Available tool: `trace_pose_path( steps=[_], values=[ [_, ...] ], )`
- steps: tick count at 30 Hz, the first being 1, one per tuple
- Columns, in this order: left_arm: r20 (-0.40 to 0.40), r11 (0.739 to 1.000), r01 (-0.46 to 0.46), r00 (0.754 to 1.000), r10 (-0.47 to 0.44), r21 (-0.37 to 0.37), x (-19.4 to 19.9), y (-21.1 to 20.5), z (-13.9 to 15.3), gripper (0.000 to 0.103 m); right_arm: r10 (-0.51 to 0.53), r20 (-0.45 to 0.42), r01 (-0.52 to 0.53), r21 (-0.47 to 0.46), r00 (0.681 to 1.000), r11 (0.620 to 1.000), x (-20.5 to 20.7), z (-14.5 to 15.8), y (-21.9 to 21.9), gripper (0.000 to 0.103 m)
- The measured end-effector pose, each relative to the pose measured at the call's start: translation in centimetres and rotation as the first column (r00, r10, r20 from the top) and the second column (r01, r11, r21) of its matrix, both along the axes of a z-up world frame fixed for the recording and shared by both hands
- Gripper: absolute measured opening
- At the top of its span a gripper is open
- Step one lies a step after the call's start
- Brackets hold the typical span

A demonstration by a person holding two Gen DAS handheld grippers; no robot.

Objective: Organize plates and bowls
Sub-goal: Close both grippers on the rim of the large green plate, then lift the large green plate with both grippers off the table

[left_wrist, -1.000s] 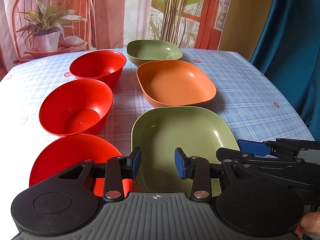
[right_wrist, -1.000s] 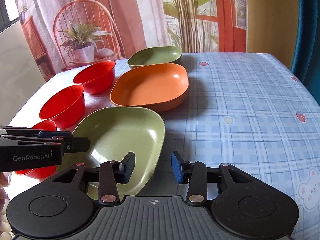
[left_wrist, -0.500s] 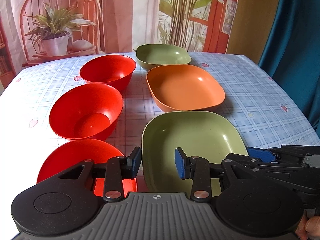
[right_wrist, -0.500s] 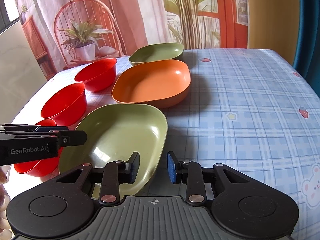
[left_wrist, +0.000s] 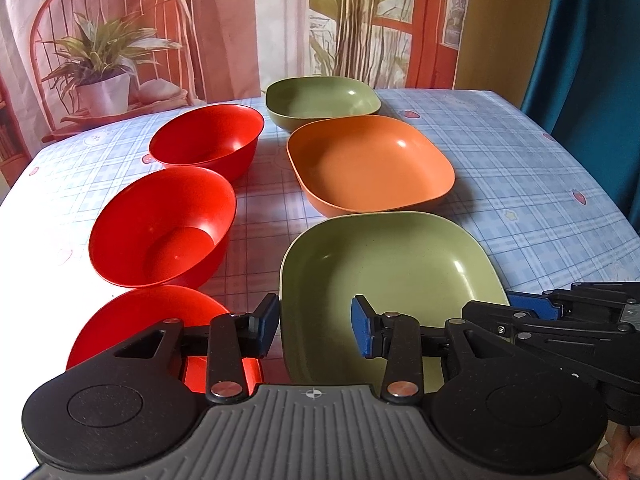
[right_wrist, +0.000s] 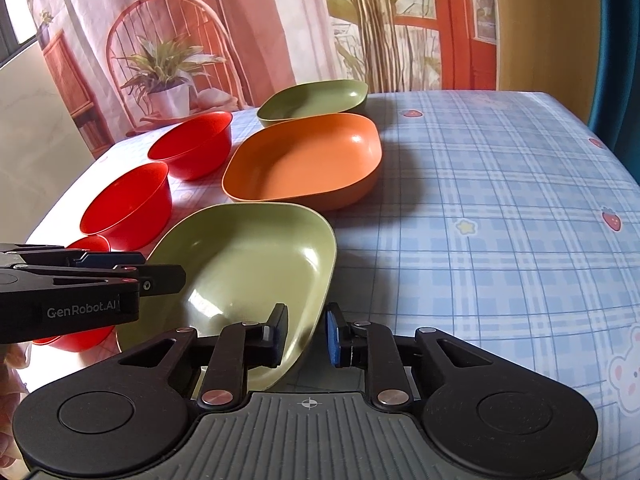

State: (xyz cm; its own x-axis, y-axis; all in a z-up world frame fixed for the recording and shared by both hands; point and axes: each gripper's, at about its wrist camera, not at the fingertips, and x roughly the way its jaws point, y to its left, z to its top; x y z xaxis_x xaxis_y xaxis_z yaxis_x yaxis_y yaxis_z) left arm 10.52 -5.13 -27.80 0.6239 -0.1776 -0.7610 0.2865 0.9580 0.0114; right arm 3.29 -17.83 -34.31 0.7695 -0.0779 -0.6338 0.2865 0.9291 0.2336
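1. My right gripper [right_wrist: 307, 334] straddles the near right rim of the near green plate [right_wrist: 248, 264]: one pad inside, the blue one outside. The gap is narrow; I cannot tell whether the pads are touching the rim.
2. That plate sits tilted in the right wrist view, right edge raised off the checked tablecloth [right_wrist: 500, 208].
3. My left gripper [left_wrist: 314, 330] is spread wide with nothing between the pads, hovering over the near left rim of the same plate [left_wrist: 390, 268].
4. Just left of it is the nearest red bowl [left_wrist: 144, 320], partly hidden behind my finger.
5. Further out, the middle red bowl [left_wrist: 160, 224] and far red bowl [left_wrist: 206, 140] continue the left column, each apart from the next.
6. On the right column, the orange plate [left_wrist: 370, 168] lies just beyond the near green one, and the far green plate [left_wrist: 322, 100] just behind that.
7. Beyond the table edge hangs a printed backdrop showing a chair with a potted plant [left_wrist: 102, 80].
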Motion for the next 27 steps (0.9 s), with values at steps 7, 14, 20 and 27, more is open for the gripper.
trace_pose_path(
  steps=[7,14,20,27],
  values=[
    [-0.034,0.999,0.008,0.999,-0.009,-0.037,0.4,0.0,-0.1,0.041,-0.032,0.004,0.032,0.019,0.999,0.999,-0.3,-0.1,-1.0,0.01],
    [-0.028,0.994,0.041,0.999,-0.044,-0.101,-0.5,0.0,-0.5,0.041,-0.072,0.011,0.072,0.027,0.997,0.997,-0.7,-0.2,-2.0,0.01],
    [-0.021,0.986,0.042,0.999,-0.046,-0.16,-1.0,0.7,-0.9,0.04,-0.086,0.015,0.086,0.037,0.996,0.996,-1.0,-0.2,-2.4,0.01],
    [-0.031,0.986,0.039,0.999,-0.045,-0.159,-1.0,0.9,-1.3,0.036,-0.086,0.01,0.085,0.039,0.996,0.996,-0.9,-0.3,-2.4,0.007]
  ],
)
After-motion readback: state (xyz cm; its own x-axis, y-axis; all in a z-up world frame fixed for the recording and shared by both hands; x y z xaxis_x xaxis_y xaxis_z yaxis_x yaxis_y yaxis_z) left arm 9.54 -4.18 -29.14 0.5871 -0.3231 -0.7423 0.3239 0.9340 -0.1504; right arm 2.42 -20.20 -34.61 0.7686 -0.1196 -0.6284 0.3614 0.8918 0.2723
